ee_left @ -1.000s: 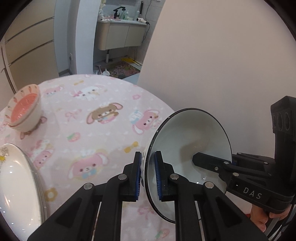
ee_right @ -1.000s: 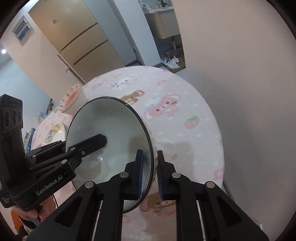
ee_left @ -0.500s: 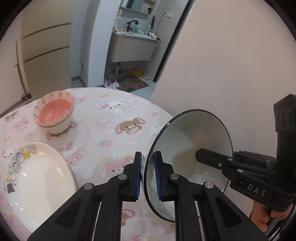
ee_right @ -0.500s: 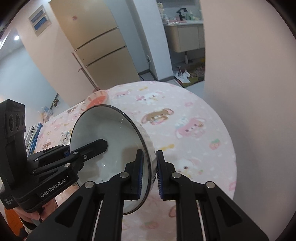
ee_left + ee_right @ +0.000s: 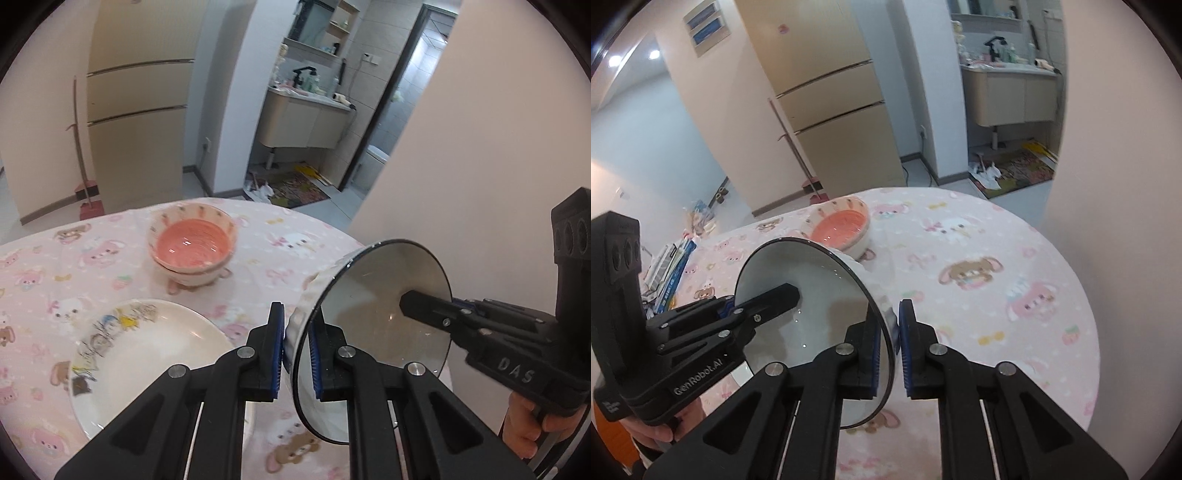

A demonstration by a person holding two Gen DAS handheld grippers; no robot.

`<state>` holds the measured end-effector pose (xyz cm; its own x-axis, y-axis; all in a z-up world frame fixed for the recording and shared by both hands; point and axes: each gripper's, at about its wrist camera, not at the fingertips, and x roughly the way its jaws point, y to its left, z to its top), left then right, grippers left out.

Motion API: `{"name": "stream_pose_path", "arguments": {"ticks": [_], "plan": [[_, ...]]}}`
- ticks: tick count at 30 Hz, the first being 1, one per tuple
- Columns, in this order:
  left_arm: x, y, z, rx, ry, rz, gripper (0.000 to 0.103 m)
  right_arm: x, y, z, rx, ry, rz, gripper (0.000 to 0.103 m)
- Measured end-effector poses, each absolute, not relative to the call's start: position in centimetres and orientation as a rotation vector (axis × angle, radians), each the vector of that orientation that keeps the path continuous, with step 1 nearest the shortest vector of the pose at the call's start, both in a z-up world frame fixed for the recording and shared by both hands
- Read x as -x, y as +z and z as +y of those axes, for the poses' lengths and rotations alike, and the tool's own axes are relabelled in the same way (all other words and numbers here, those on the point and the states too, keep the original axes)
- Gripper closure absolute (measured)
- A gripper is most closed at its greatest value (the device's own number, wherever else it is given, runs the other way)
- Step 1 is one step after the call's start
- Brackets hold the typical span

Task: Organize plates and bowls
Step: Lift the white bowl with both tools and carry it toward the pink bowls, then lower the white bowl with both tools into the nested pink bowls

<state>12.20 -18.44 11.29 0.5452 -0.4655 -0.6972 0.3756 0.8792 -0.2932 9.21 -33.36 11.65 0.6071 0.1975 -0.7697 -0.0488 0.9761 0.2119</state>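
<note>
Both grippers hold one white bowl with a dark rim (image 5: 384, 317), lifted and tipped on its side above the table. My left gripper (image 5: 297, 354) is shut on its near rim. My right gripper (image 5: 888, 354) is shut on the opposite rim; the bowl also shows in the right wrist view (image 5: 820, 302). Each gripper's body shows in the other's view, reaching into the bowl. A pink bowl stacked on a white bowl (image 5: 192, 251) stands further back on the table. A large white plate with cartoon print (image 5: 147, 354) lies at the near left.
The round table wears a pink cartoon tablecloth (image 5: 979, 280). A beige wall (image 5: 498, 147) is close on the right. Books (image 5: 668, 269) lie at the table's left edge. A fridge (image 5: 834, 122) and a bathroom vanity stand beyond.
Both grippers have carried the bowl up and leftward over the table. The pink bowl stack and the white plate have come further into view.
</note>
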Motion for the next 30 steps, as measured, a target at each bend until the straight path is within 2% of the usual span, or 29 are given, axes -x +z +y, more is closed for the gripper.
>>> {"name": "stream_pose_path", "arguments": {"ticks": [17,30], "plan": [[-21.0,10.9,-13.6,0.141,-0.372,0.811,0.089,-19.5,11.2,-28.8,-0.195,0.204,0.891,0.093],[-27.9,6.1,-11.5,0.146,-0.304,0.870,0.089,-27.4,6.3,-26.7,-0.244,0.229,0.978,0.092]]}}
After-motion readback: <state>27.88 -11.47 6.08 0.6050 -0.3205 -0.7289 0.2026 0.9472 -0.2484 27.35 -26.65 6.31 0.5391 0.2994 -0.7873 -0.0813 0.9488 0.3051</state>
